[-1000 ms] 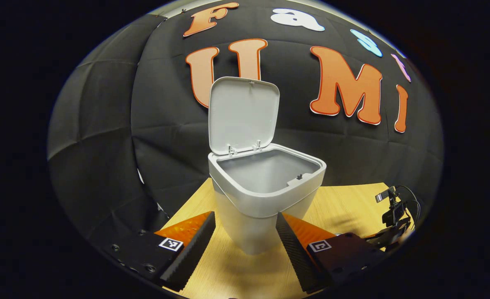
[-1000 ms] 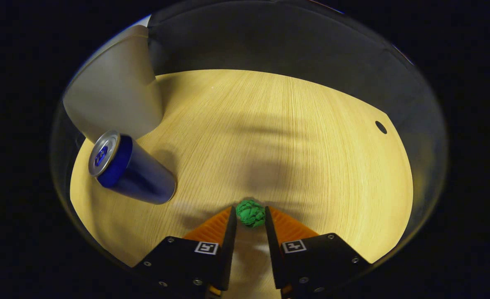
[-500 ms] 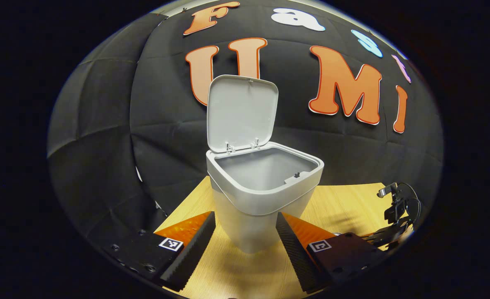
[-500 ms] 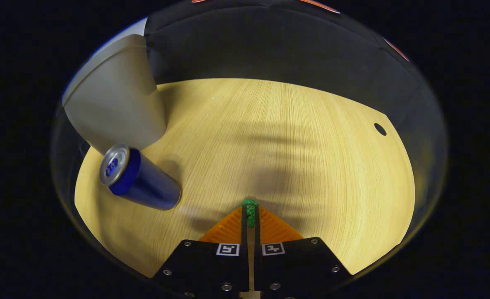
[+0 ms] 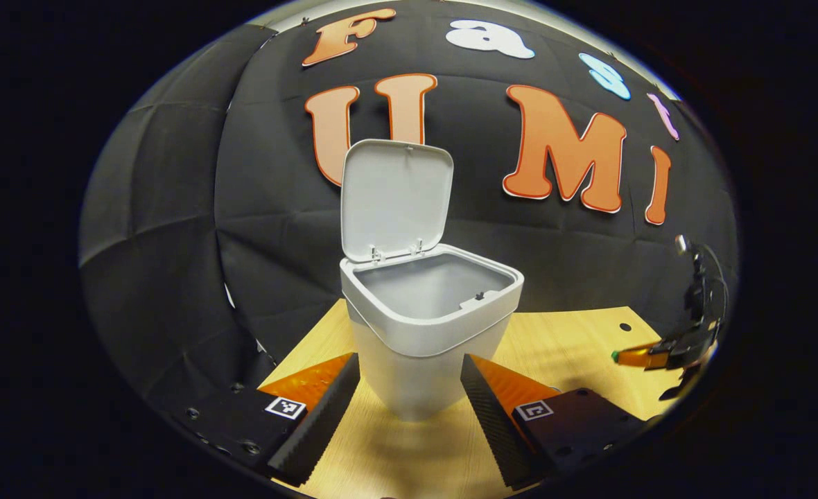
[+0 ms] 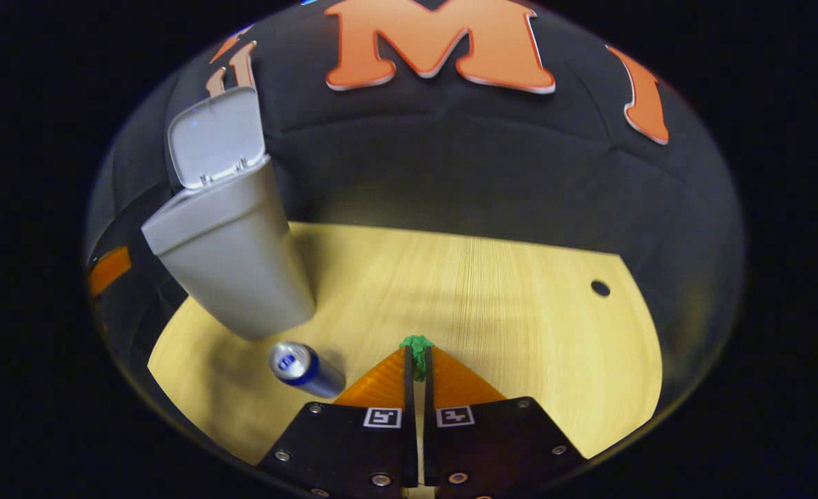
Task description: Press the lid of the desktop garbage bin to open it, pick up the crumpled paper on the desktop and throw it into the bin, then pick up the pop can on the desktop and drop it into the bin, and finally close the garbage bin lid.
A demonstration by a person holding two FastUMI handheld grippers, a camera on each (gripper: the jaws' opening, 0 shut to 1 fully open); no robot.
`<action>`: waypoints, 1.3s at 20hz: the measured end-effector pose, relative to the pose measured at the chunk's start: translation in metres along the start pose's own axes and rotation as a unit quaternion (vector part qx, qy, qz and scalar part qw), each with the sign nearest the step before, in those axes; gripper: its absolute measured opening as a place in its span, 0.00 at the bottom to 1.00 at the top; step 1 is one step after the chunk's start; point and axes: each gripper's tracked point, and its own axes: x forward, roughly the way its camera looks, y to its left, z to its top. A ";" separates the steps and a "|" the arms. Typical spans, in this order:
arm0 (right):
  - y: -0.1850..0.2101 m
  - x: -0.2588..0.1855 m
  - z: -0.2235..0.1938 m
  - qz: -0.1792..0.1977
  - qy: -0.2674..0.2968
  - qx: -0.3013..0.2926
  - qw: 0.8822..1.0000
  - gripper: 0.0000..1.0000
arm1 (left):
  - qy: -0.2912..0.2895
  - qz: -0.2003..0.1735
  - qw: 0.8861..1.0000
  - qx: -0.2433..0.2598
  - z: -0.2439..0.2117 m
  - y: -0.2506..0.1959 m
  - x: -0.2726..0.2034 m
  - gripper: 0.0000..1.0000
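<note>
The grey bin (image 5: 426, 339) stands on the wooden desk with its lid (image 5: 395, 201) raised upright; its inside looks empty. My left gripper (image 5: 409, 378) is open, its fingers low on either side of the bin's base. In the right gripper view my right gripper (image 6: 416, 360) is shut on the green crumpled paper (image 6: 416, 346), lifted above the desk. The same gripper (image 5: 620, 357) appears at the far right of the left gripper view, green paper at its tip. The blue pop can (image 6: 305, 369) stands on the desk in front of the bin (image 6: 232, 256).
The wooden desk (image 6: 506, 312) has a small round hole (image 6: 600, 287) near its far right corner. Black cloth walls close in behind and to the left of the bin. Part of my left gripper shows at the left edge (image 6: 107, 270).
My right gripper closed on the green paper and rose off the desk, tilting up so the bin's lid and wall come into view. The left gripper backed away slightly from the bin.
</note>
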 end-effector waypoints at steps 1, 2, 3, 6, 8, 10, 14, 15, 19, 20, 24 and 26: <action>0.004 -0.011 0.022 0.002 -0.022 -0.010 1.000 0.04 | -0.005 -0.002 1.000 -0.002 0.004 -0.001 -0.003 0.93; 0.006 -0.023 0.046 0.005 -0.044 -0.020 0.999 0.04 | -0.011 -0.002 1.000 -0.004 0.007 0.000 -0.007 0.93; 0.010 -0.034 0.070 0.011 -0.066 -0.027 0.997 0.04 | -0.014 -0.002 1.000 -0.007 0.011 0.003 -0.012 0.93; 0.032 -0.055 0.138 0.032 -0.131 -0.047 0.990 0.03 | -0.027 0.003 1.000 -0.016 0.020 0.012 -0.023 0.93; 0.051 -0.072 0.175 0.044 -0.172 -0.061 0.982 0.03 | -0.033 0.010 0.999 -0.017 0.024 0.021 -0.031 0.93; 0.077 -0.085 0.213 0.057 -0.215 -0.079 0.972 0.03 | -0.038 0.017 0.999 -0.017 0.027 0.030 -0.040 0.93; 0.154 -0.083 0.249 0.113 -0.244 -0.096 0.958 0.03 | -0.045 0.034 0.998 -0.027 0.028 0.050 -0.055 0.93; 0.171 -0.076 0.250 0.124 -0.241 -0.101 0.957 0.03 | -0.045 0.038 0.998 -0.030 0.027 0.056 -0.058 0.94; 0.228 -0.035 0.239 0.154 -0.213 -0.108 0.959 0.03 | -0.041 0.052 0.997 -0.035 0.020 0.078 -0.065 0.94; 0.235 -0.026 0.233 0.158 -0.200 -0.108 0.961 0.03 | -0.039 0.055 0.997 -0.037 0.018 0.083 -0.066 0.94; 0.262 0.009 0.213 0.156 -0.161 -0.116 0.968 0.03 | -0.030 0.072 0.996 -0.042 0.007 0.107 -0.070 0.94; 0.266 0.020 0.208 0.156 -0.152 -0.118 0.969 0.04 | -0.026 0.078 0.996 -0.043 0.002 0.117 -0.071 0.94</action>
